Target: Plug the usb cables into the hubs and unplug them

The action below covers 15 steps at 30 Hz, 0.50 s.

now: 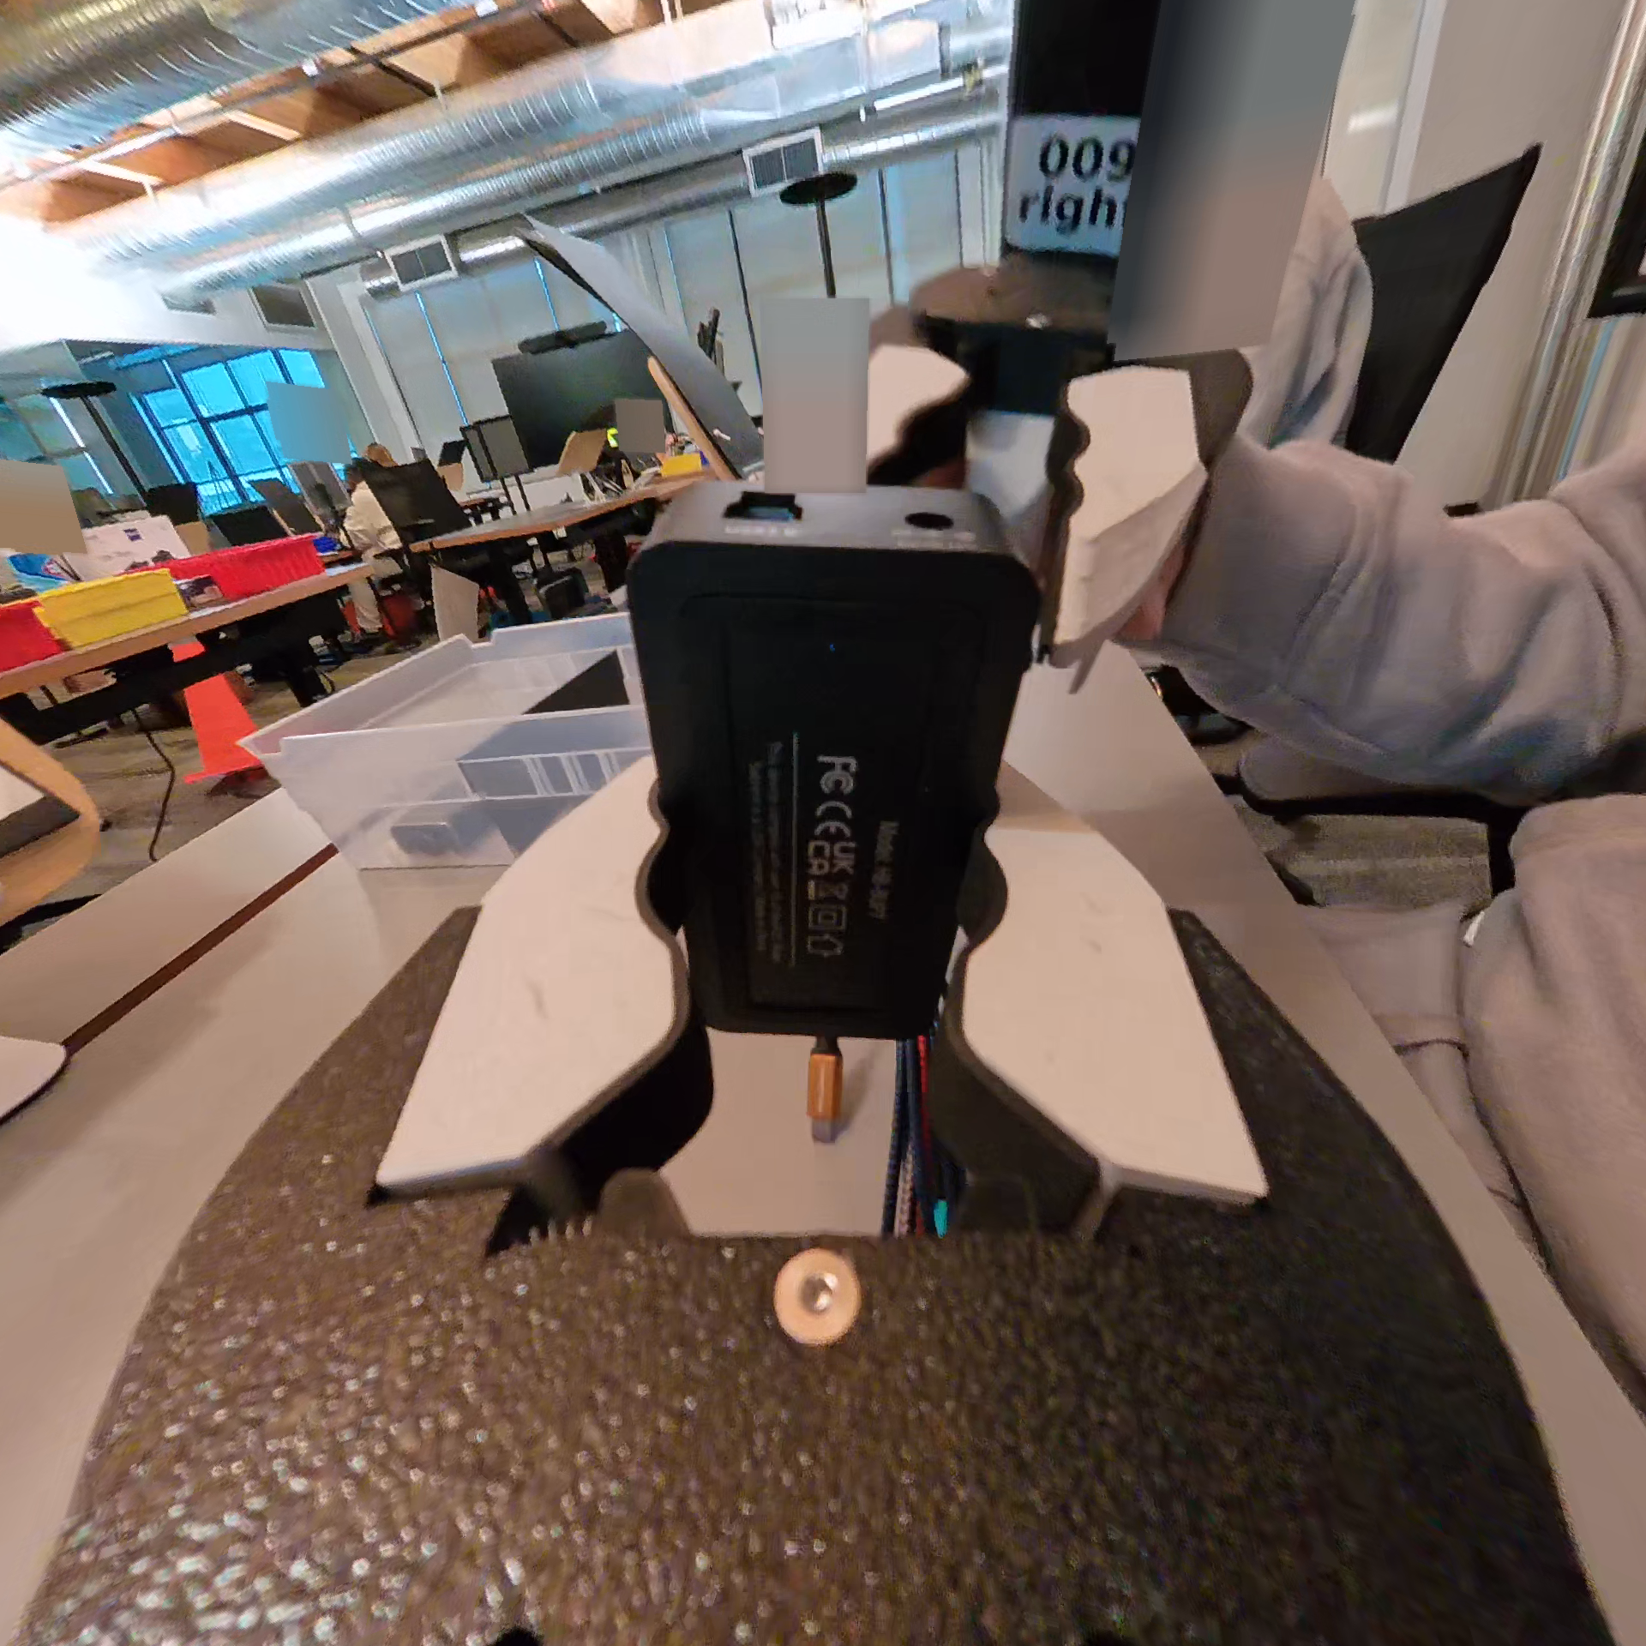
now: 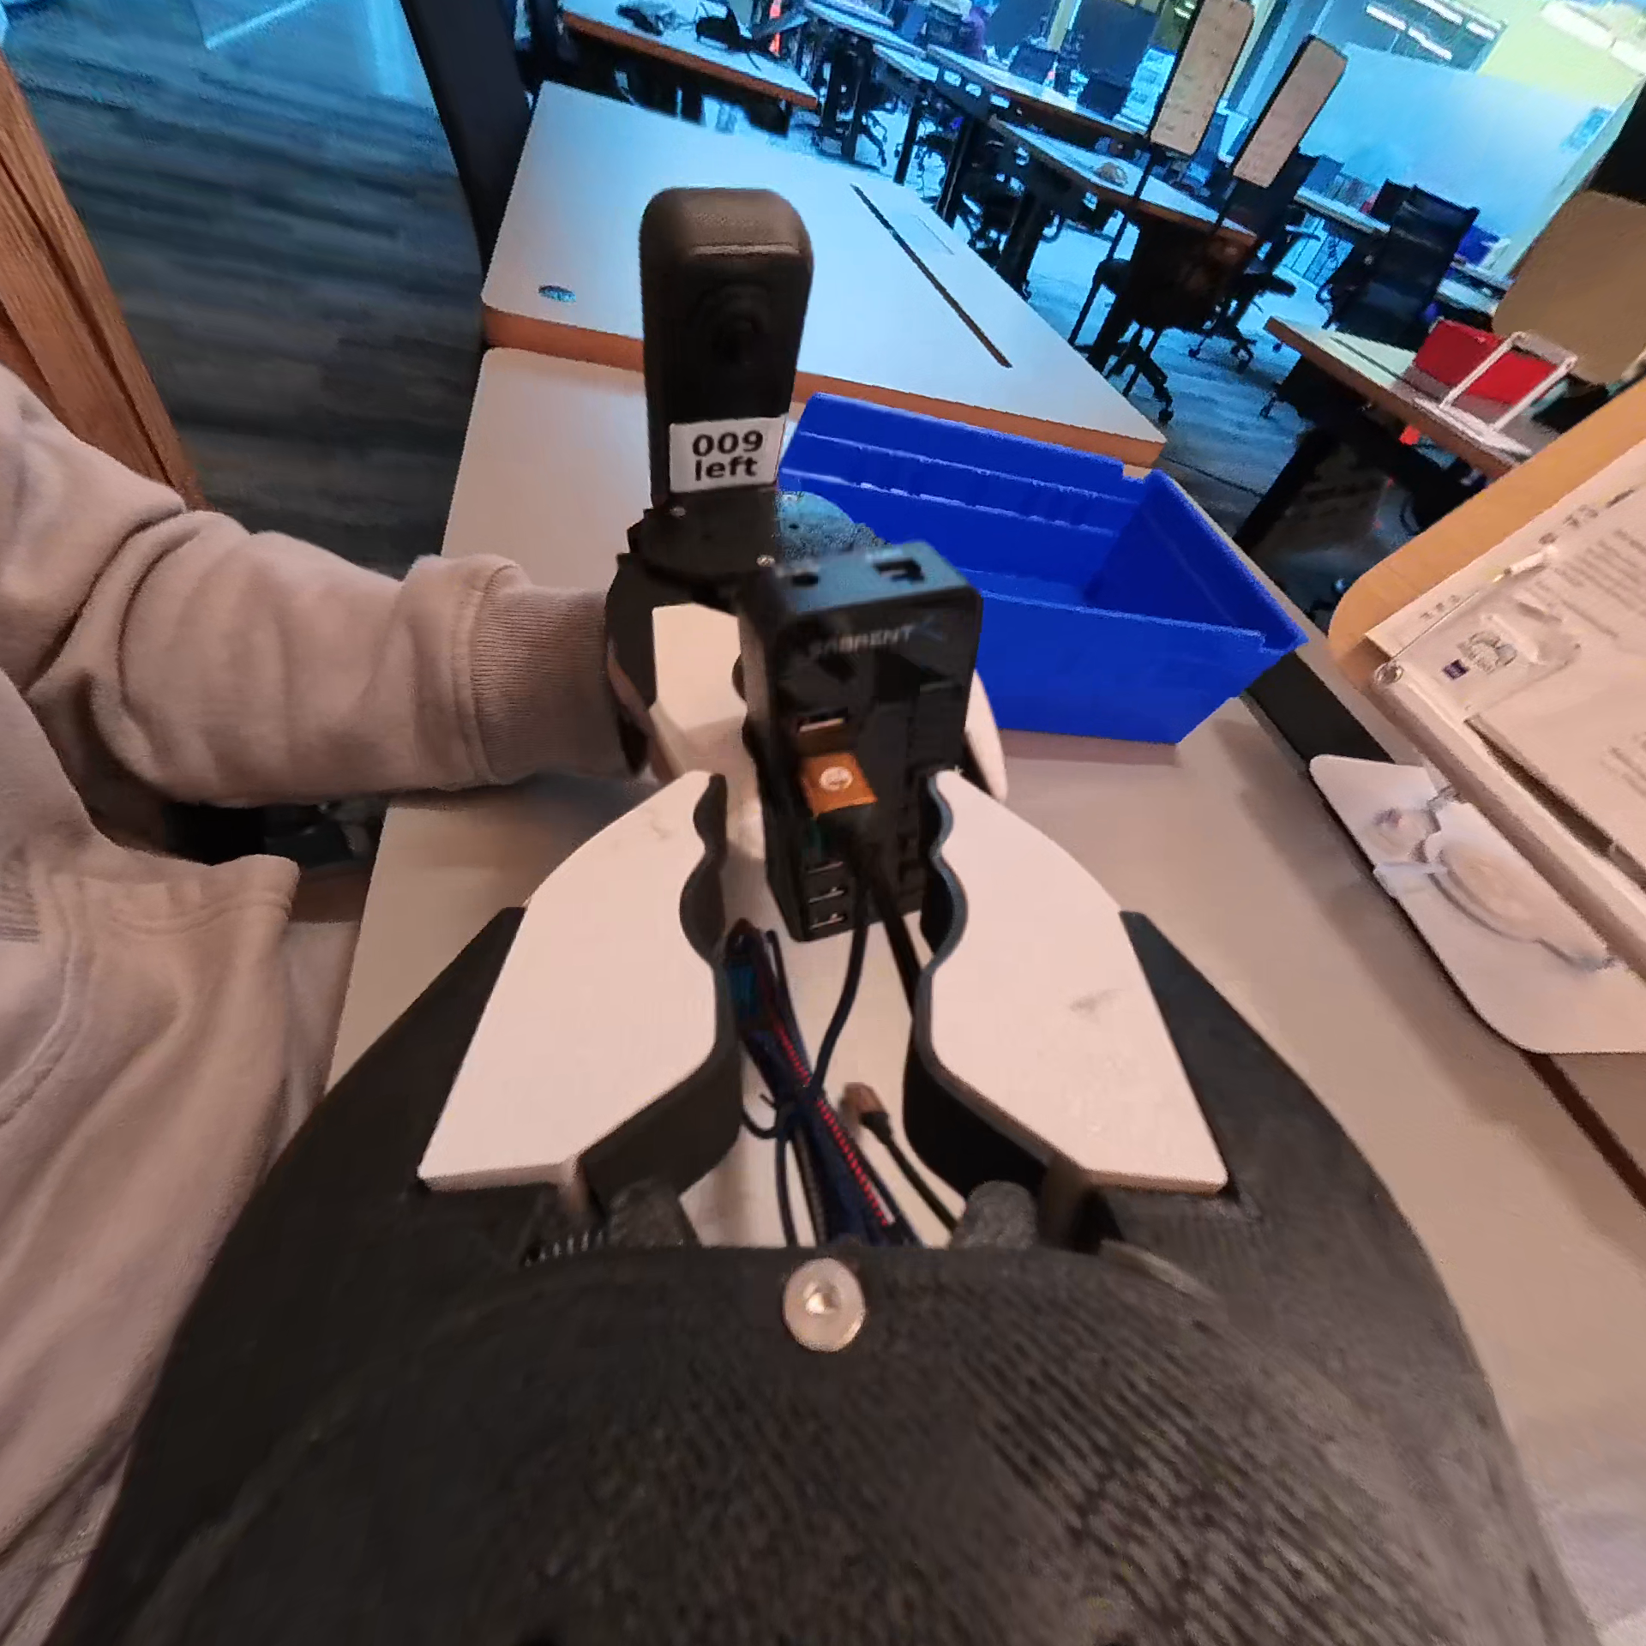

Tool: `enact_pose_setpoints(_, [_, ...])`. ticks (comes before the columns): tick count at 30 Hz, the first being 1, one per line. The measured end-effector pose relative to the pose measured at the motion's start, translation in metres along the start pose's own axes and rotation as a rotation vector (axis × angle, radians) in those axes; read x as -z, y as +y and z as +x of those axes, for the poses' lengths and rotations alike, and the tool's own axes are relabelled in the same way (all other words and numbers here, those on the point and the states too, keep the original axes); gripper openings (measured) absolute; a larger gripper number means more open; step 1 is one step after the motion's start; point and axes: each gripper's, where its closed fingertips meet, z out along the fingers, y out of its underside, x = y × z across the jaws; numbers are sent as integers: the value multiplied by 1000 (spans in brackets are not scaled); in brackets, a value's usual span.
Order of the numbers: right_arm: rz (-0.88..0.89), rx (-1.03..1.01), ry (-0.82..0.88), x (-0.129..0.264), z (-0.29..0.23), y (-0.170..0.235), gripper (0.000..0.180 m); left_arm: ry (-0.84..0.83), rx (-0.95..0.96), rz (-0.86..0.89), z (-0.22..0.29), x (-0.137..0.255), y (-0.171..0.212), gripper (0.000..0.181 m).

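My left gripper (image 1: 824, 846) is shut on a black USB hub (image 1: 828, 757) and holds it upright above the table, its labelled back towards the left wrist camera. In the right wrist view the hub (image 2: 859, 641) shows its port side, with an orange plug (image 2: 833, 784) seated in one port and its black cable hanging down. My right gripper (image 2: 824, 828) is open, its fingertips on either side of the hub's lower part. A second orange plug (image 2: 864, 1100) and braided blue and red cables (image 2: 802, 1113) lie on the table below. The right gripper (image 1: 998, 499) shows behind the hub.
A clear plastic bin (image 1: 427, 748) stands on the table behind the hub. A blue divided bin (image 2: 1069, 606) stands beyond it in the right wrist view. Papers on a board (image 2: 1514, 641) and white packaging (image 2: 1470, 891) lie at the right. The person's grey sleeves (image 2: 267, 668) are close.
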Motion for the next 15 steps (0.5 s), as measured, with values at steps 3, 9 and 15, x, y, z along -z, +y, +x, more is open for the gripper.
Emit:
enact_pose_setpoints(3, [-15,-21,30,0,2,6,28,8,-7,3,1,2,0,61])
enact_pose_setpoints(9, [-9,-39,-3,-4,-3,7,13,50,-4,-8,8,-2,2,60])
enact_pose_setpoints(15, [-36,-39,-54,-3,-8,7,19,64,4,0,9,-3,3,60])
